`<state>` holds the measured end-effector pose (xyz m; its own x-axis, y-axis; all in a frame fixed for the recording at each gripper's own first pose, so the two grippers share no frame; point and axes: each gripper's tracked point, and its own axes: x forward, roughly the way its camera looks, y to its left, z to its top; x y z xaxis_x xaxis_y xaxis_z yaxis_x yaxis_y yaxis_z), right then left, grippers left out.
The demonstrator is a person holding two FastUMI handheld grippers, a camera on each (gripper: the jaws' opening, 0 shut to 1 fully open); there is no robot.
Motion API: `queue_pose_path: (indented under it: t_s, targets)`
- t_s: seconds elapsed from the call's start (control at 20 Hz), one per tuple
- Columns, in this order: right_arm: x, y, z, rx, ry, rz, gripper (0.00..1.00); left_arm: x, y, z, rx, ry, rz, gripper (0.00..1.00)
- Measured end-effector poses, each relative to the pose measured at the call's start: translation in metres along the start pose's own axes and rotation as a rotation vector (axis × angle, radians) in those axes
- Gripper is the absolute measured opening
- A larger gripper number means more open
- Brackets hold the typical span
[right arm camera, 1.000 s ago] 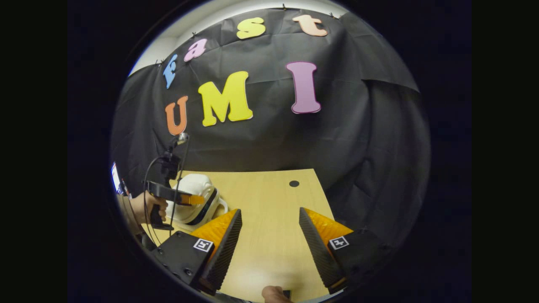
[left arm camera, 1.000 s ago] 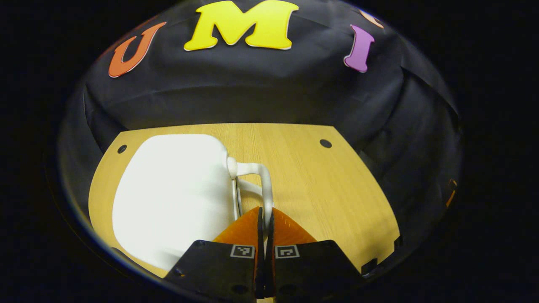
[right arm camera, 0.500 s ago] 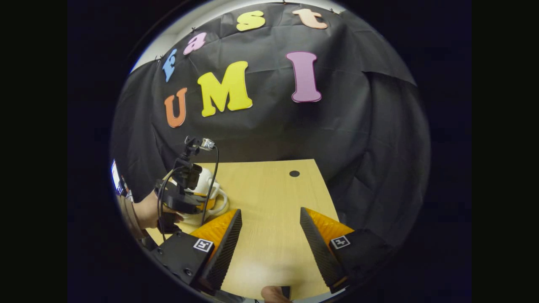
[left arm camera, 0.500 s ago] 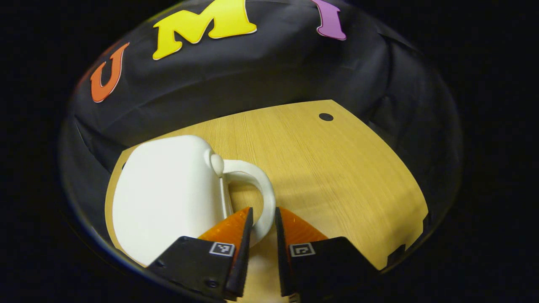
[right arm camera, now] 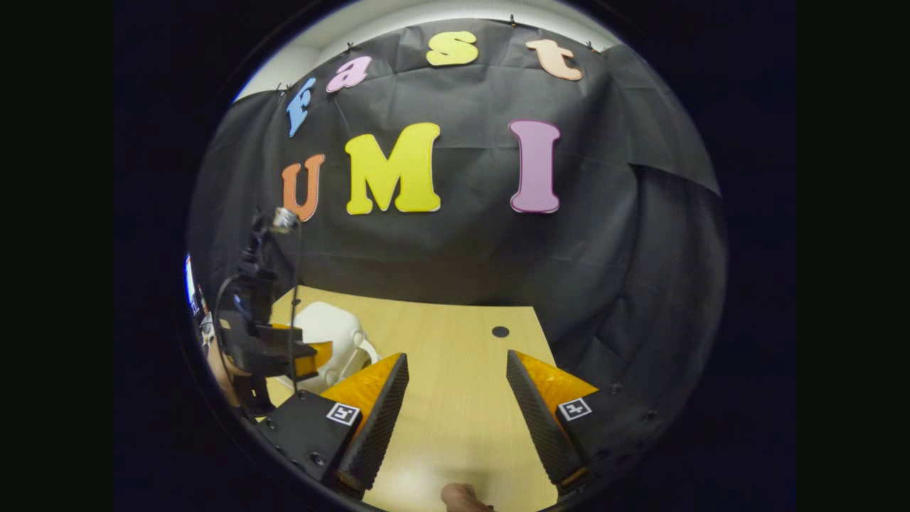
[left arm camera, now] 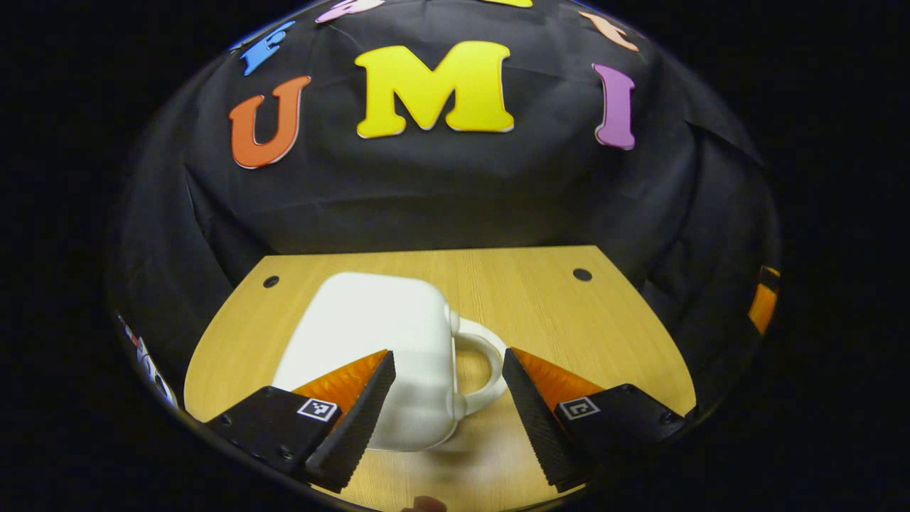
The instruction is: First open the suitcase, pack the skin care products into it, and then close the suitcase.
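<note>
Glossy plain white hard-shell suitcase on the pale yellow wood-grain table; left gripper shows orange fingers, ridged black pads, black-and-white square markers on black bodies.

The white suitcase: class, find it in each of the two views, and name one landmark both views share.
Left gripper view: the white suitcase lies on the table, lower centre, handle pointing right.
Right gripper view: it sits at the lower left, partly behind the left hand-held gripper.
Shared landmark: the dark hole in the wooden table.
</note>
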<state>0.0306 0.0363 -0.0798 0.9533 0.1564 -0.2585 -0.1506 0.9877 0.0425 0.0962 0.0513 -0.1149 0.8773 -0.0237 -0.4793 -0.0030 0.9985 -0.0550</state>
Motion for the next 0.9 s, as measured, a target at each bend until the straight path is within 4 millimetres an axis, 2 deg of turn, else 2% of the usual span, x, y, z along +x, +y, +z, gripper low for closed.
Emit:
queue_pose_path:
  t_s: [0.1,0.15,0.3,0.5,0.65,0.7,0.75,0.9]
  targets:
    - [0.006,0.022,0.017,-0.005,-0.025,0.008,0.79,-0.018,0.012,0.031,-0.009,-0.068,-0.003,0.96]
    - [0.008,0.033,0.026,-0.006,-0.039,0.013,0.82,-0.026,0.018,0.047,-0.007,-0.107,0.006,0.97]
    - [0.012,0.067,0.052,-0.003,-0.085,0.02,0.82,-0.054,0.039,0.091,0.001,-0.222,-0.004,0.97]
    - [0.002,0.103,0.081,0.004,-0.171,0.019,0.82,-0.095,0.064,0.129,0.027,-0.356,0.022,0.96]
    - [-0.01,0.126,0.091,-0.048,-0.242,0.019,0.82,-0.117,0.075,0.132,0.01,-0.409,0.024,0.96]
    - [-0.014,0.134,0.093,-0.068,-0.262,0.021,0.78,-0.123,0.076,0.133,0.007,-0.428,0.016,0.96]
    - [-0.016,0.139,0.094,-0.086,-0.274,0.019,0.82,-0.127,0.076,0.132,0.01,-0.441,0.008,0.96]
    - [-0.024,0.159,0.095,-0.115,-0.284,0.034,0.8,-0.127,0.077,0.13,0.02,-0.447,-0.003,0.96]
